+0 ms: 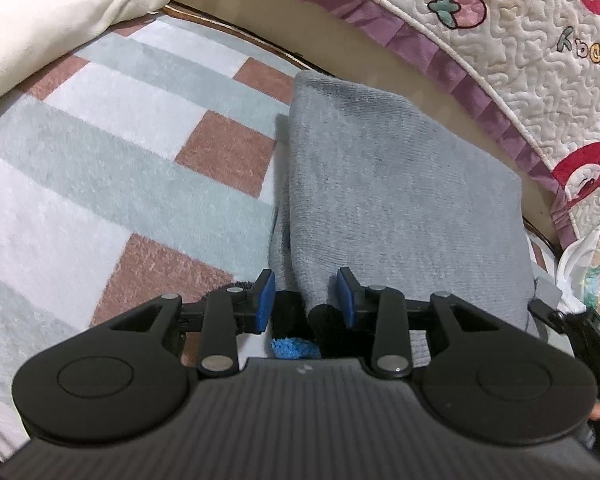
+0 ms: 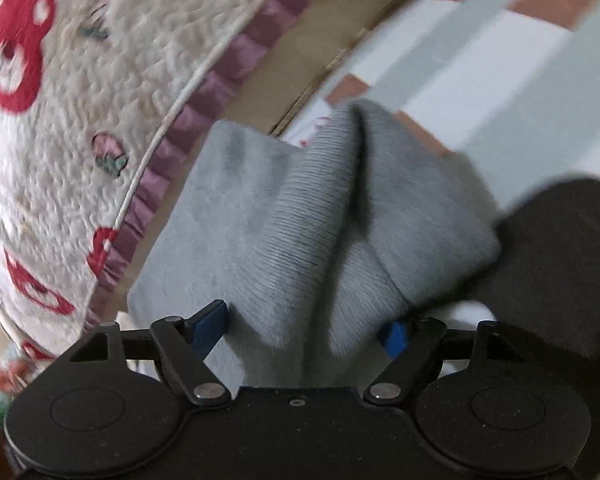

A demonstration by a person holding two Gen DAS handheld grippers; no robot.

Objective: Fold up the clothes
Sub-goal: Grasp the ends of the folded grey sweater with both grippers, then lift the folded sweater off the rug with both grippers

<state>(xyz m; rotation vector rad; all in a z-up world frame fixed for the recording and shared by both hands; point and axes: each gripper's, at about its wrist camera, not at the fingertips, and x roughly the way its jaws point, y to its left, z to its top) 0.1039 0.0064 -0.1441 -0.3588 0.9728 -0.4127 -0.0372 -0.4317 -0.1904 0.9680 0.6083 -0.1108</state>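
A grey knit garment (image 1: 396, 184) lies folded on the checked rug (image 1: 112, 168), its far end close to the rug's edge. My left gripper (image 1: 305, 300) is open with its blue pads either side of the garment's near edge, where a black and blue fuzzy piece (image 1: 300, 340) shows between the fingers. In the right wrist view the grey garment (image 2: 300, 220) is bunched into raised folds, and my right gripper (image 2: 304, 328) is wide open with the cloth lying between its blue pads (image 2: 208, 324). The view is motion-blurred.
A quilted cream blanket with red bears and a purple frill (image 1: 520, 60) runs along the far side, also in the right wrist view (image 2: 68, 140). A cream cloth (image 1: 60, 4) lies at the far left. A dark shape (image 2: 560, 260) sits at right.
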